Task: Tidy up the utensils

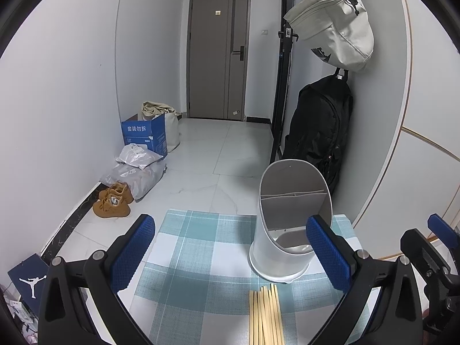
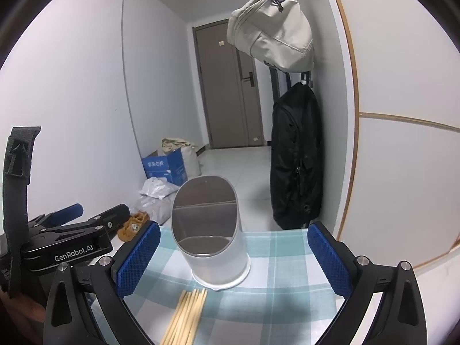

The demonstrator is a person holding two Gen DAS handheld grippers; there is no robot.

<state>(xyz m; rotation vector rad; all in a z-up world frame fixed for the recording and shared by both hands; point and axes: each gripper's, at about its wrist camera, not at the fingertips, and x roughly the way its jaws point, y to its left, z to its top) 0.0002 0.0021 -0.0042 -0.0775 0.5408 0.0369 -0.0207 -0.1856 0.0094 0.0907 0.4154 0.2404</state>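
On the blue-and-white checked cloth (image 1: 201,247) covering the bench, bundle of pale wooden chopsticks (image 1: 266,316) lying flat just before upright white slant-topped utensil holder (image 1: 287,224), left gripper (image 1: 230,258) and right gripper (image 2: 233,261) fingers spread wide, holding nothing.

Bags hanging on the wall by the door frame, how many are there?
2. A beige bag hangs highest on the right-hand wall, and a black backpack hangs directly below it, reaching toward the floor behind the white utensil holder. More could be hidden outside both views.
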